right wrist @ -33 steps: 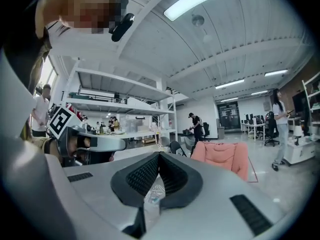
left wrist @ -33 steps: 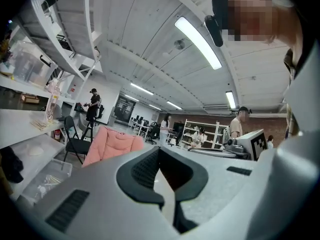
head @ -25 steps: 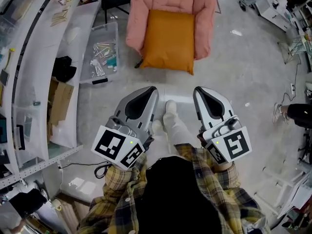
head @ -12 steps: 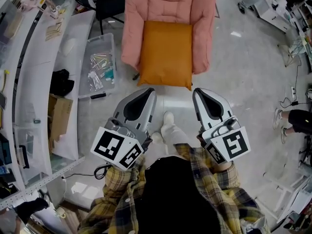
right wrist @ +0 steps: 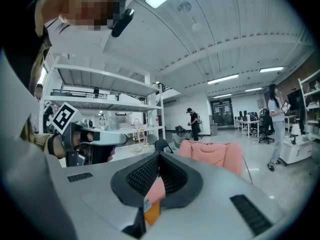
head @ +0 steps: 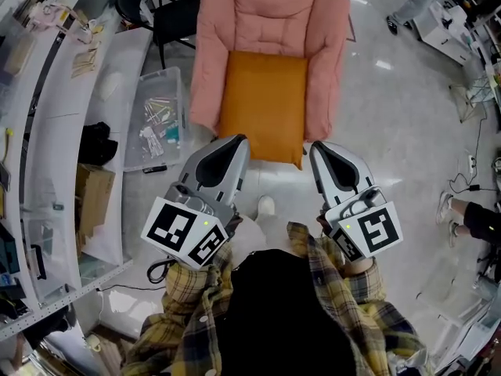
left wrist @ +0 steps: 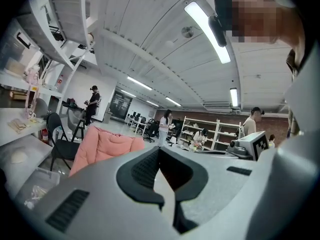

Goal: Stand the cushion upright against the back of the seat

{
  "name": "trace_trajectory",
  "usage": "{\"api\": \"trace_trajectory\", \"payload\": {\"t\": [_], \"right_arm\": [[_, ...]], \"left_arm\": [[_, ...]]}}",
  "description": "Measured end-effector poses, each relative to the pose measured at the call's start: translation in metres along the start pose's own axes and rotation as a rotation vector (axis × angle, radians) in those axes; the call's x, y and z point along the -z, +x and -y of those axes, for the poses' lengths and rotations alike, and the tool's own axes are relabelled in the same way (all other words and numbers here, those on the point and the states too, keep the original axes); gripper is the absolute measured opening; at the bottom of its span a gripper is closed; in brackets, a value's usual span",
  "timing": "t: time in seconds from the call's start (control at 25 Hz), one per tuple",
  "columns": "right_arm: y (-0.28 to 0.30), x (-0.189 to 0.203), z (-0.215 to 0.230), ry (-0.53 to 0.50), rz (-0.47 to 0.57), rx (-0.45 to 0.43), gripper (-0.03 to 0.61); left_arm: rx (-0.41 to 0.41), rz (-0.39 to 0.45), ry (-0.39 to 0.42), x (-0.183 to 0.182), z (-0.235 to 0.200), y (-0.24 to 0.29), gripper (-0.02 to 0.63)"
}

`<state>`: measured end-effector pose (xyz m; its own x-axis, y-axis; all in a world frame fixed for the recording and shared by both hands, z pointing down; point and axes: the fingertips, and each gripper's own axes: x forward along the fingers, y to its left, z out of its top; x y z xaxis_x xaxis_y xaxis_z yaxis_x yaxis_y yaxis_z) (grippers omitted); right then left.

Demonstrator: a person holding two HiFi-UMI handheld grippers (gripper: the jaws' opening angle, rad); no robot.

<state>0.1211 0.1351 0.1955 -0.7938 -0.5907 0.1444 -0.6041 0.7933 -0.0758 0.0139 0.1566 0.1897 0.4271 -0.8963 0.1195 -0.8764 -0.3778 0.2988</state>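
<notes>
Shelving is running off the left edge, its contents too small to name. A clear plastic bin of small parts is sitting on the floor beside it. The left gripper is holding its jaws pressed together on nothing. Its tip is overlapping the near left corner of the orange cushion in the head view, and contact cannot be judged. The cushion is lying flat on the seat of the pink armchair, whose top is being cut off by the frame. The right gripper is also keeping its jaws together and empty, just beside the cushion's near right corner. The left gripper view is showing only the armchair's back, its own body hiding the cushion. The right gripper view is catching an orange sliver behind its tips. Both gripper views are showing distant people and racks that the head view lacks.
</notes>
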Motion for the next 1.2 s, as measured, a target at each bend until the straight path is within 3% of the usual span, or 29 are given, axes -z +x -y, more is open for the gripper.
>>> {"api": "trace_trajectory", "payload": {"t": [0.48,1.2], "right_arm": [[0.044,0.013,0.007,0.028,-0.043,0.037,0.018],[0.153,0.006,0.029,0.079,-0.063,0.423,0.018]], "left_arm": [[0.036,-0.057,-0.016,0.006,-0.041,0.021,0.004],[0.266,-0.165,0.027,-0.026,-0.189,0.071,0.003]]}}
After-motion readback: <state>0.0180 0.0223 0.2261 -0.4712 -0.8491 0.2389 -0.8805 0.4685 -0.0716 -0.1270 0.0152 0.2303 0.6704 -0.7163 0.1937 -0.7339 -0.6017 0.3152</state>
